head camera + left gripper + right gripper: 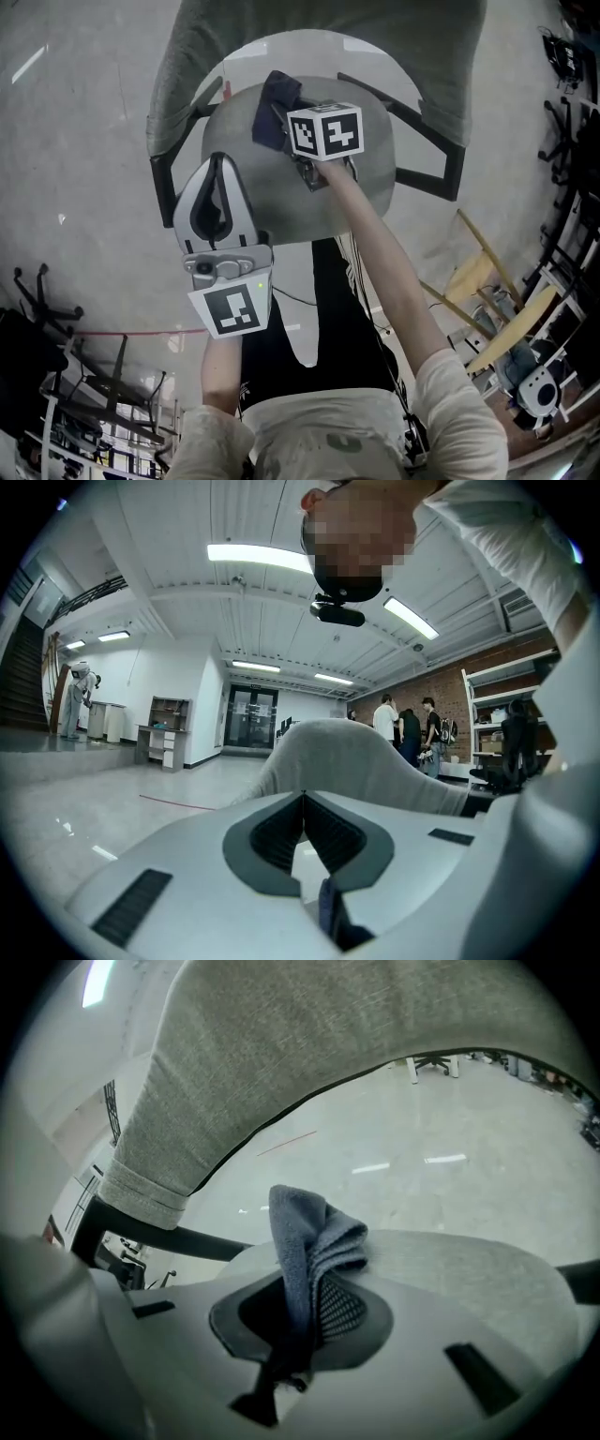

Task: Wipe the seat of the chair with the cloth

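Right gripper (302,1297) clamps the cloth (309,1227), bunched at the back of the seat (361,192). Left gripper (302,799) closed, empty, held clear. Press cloth flat, sweep overlapping strokes toward front edge.

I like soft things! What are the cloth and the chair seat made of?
The cloth looks like fleecy microfibre, dark blue-grey and matt: fuzzy surface, limp folds in the right gripper. The seat seems covered in grey woven fabric, matt, with a fine speckled weave; what lies under it is hidden.
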